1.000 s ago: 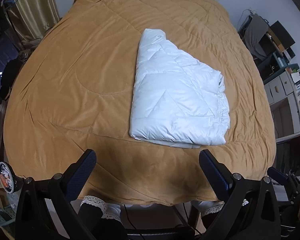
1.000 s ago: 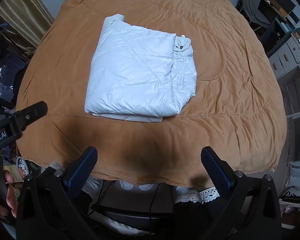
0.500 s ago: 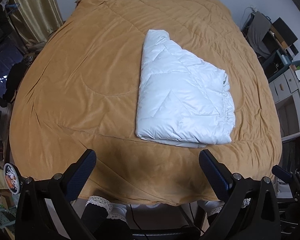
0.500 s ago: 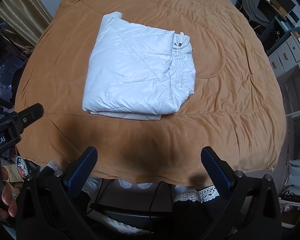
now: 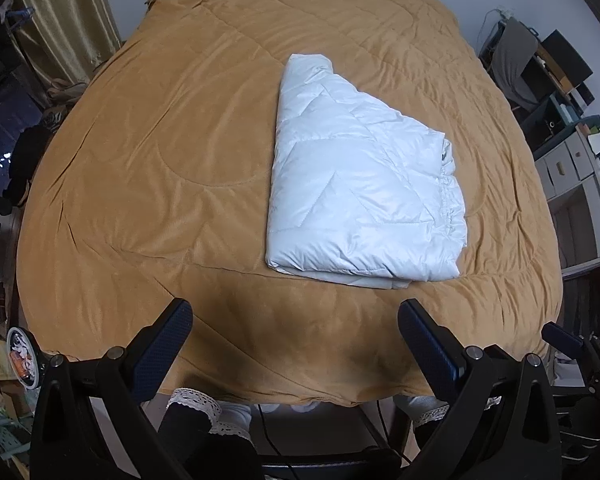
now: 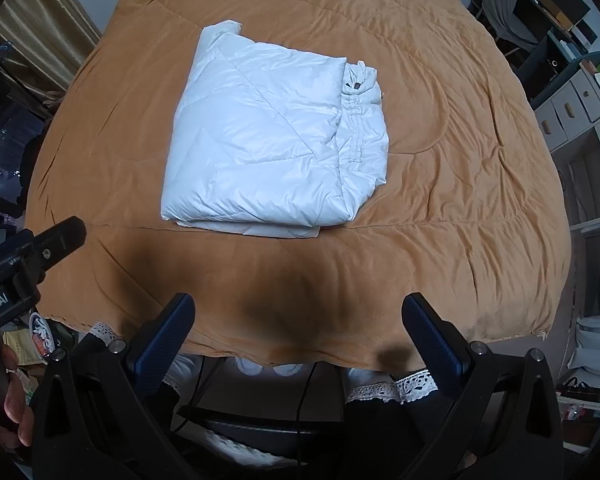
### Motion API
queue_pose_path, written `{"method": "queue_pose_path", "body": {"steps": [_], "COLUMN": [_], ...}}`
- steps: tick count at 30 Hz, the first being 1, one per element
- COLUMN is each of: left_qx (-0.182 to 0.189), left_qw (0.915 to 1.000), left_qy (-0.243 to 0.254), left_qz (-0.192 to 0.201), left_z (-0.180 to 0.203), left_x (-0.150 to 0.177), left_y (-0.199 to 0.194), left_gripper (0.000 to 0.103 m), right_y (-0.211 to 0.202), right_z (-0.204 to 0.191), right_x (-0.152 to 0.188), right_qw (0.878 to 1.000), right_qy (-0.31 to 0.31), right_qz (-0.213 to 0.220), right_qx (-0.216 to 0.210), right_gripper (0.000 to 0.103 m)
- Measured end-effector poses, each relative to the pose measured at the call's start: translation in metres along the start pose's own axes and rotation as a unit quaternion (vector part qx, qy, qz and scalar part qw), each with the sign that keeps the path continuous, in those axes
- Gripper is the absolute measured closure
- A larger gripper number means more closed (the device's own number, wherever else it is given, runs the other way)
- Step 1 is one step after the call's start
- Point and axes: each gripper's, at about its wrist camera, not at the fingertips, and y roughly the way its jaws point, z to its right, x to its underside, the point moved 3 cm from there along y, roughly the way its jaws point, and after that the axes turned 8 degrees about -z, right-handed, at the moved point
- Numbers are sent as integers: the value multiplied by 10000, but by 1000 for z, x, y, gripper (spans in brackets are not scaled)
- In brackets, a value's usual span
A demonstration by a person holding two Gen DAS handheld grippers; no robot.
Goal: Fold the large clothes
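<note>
We judge that the folding is nearly finished, or already finished. The white padded jacket (image 5: 360, 196) lies on the orange-brown quilt (image 5: 160, 152) of the bed as one compact package with several layers. Its long edges are quite even, and we see stacked layers along the near edge. In the right wrist view, the gathered hem with a small dark tag (image 6: 358, 86) comes out a little from under the top layer on the right side. At the far left corner a small roll of fabric stands up. These two places are the only parts that do not look tidy. So what is left, in our opinion, is maybe a small correction there, or nothing.

We hold the left gripper (image 5: 296, 324) above the near edge of the bed with its fingers wide apart and nothing between them. The right gripper (image 6: 298, 320) is the same: spread wide and empty. The jacket lies ahead of both tools, well apart from the fingertips, with a bare band of quilt between. From the left gripper it sits a little to the right; from the right gripper, a little to the left. Neither tool touches the cloth.
</note>
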Motion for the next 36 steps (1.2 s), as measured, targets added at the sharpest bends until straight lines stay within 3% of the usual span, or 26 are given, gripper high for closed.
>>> {"method": "queue_pose_path", "body": {"steps": [36], "left_qx": [-19], "left_qw": [10000], "left_qy": [35], "left_qz": [-24], "left_z": [4], "left_x": [4], "left_y": [-1], "left_gripper": [1], "right_y": [4], "right_z": [-1], "right_x": [5], "right_qw": [9999], "right_qy": [3], "right_qz": [-89], "right_qx": [100], "right_gripper": [0]}}
